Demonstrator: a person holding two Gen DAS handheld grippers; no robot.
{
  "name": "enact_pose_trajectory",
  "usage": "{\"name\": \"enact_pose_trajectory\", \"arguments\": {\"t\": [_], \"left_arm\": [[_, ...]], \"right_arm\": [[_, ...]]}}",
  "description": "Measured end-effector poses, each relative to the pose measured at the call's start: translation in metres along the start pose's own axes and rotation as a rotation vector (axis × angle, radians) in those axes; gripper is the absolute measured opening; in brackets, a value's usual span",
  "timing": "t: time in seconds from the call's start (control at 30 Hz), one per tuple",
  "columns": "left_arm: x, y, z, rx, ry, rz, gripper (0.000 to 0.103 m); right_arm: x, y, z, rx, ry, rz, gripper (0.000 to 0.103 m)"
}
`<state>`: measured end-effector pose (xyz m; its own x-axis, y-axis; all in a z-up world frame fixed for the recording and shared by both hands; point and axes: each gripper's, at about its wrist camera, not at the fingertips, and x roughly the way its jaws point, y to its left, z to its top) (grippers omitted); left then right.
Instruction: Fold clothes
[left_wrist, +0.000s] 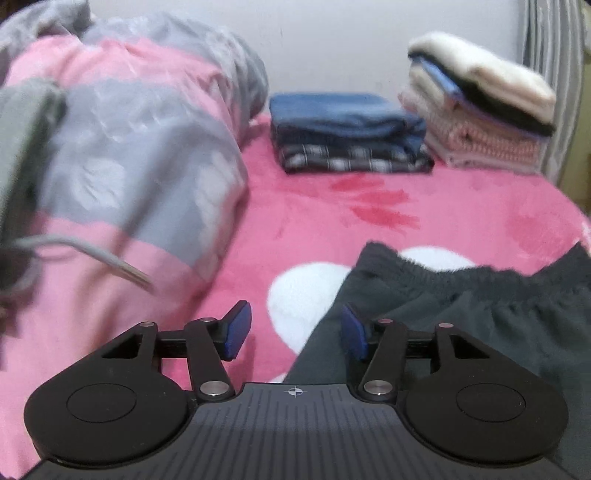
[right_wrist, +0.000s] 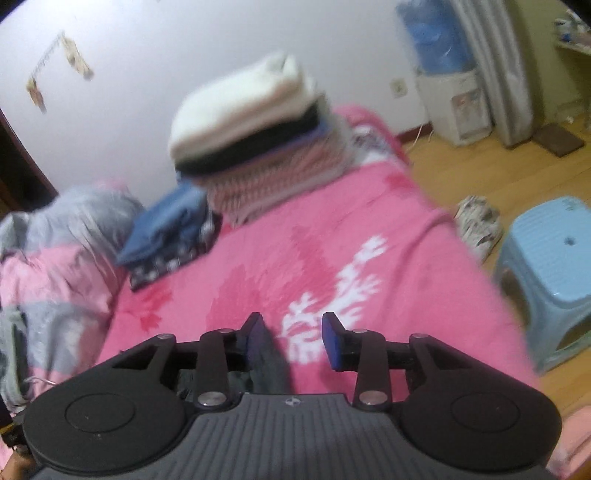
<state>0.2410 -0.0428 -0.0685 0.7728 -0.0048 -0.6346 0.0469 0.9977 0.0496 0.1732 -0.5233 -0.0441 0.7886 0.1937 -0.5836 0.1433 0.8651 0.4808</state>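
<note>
A dark grey garment (left_wrist: 461, 317) with a gathered elastic waistband lies on the pink blanket (left_wrist: 332, 221) at the lower right of the left wrist view. My left gripper (left_wrist: 295, 330) hovers over its left edge, jaws open, and the blue pads press on nothing. The right-hand pad (left_wrist: 352, 332) stands in front of the cloth's edge. In the right wrist view, my right gripper (right_wrist: 293, 339) is open over the blanket (right_wrist: 369, 229). A strip of dark grey cloth (right_wrist: 269, 363) hangs by its left pad (right_wrist: 256, 338), with a clear gap to the other pad.
A folded blue stack (left_wrist: 347, 133) and a taller stack topped in white (left_wrist: 476, 110) stand at the bed's far side by the wall. A pink and grey quilt (left_wrist: 129, 147) is heaped on the left. A light blue stool (right_wrist: 554, 277) stands on the wooden floor.
</note>
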Motion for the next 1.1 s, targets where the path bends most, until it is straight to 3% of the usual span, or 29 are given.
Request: {"name": "enact_pose_trajectory", "arguments": {"t": [0.17,0.27,0.43,0.53,0.63,0.73,0.83,0.9,1.1], "left_arm": [[-0.072,-0.012,0.014,0.074,-0.120,-0.084,0.062],[-0.122,-0.033,0.014,0.153,-0.149,-0.175,0.065],[-0.184,-0.086,-0.015,0.316,-0.050,-0.393,0.069],[-0.209,-0.121,-0.052,0.416,0.046,-0.529,0.069],[-0.224,-0.149,-0.097,0.493,0.145,-0.652,0.069],[-0.232,-0.168,-0.140,0.565,0.225,-0.725,0.069],[-0.235,-0.179,-0.170,0.626,0.319,-0.742,0.069],[-0.238,-0.179,-0.182,0.649,0.334,-0.747,0.069],[-0.241,-0.172,-0.189,0.597,0.356,-0.753,0.069]], "right_arm": [[-0.090,-0.019,-0.011,0.002,-0.090,0.020,0.039],[-0.149,-0.027,-0.026,0.008,-0.144,0.045,0.039],[-0.231,-0.029,-0.052,-0.009,-0.201,0.059,0.039],[-0.257,-0.024,-0.074,-0.017,-0.173,0.073,0.039],[-0.260,-0.019,-0.110,0.002,-0.087,0.069,0.039],[-0.248,-0.015,-0.147,0.036,0.010,0.064,0.039],[-0.236,-0.008,-0.174,0.035,0.092,0.039,0.039],[-0.230,-0.002,-0.190,0.020,0.134,0.021,0.040],[-0.236,-0.001,-0.202,0.036,0.131,-0.010,0.055]]}}
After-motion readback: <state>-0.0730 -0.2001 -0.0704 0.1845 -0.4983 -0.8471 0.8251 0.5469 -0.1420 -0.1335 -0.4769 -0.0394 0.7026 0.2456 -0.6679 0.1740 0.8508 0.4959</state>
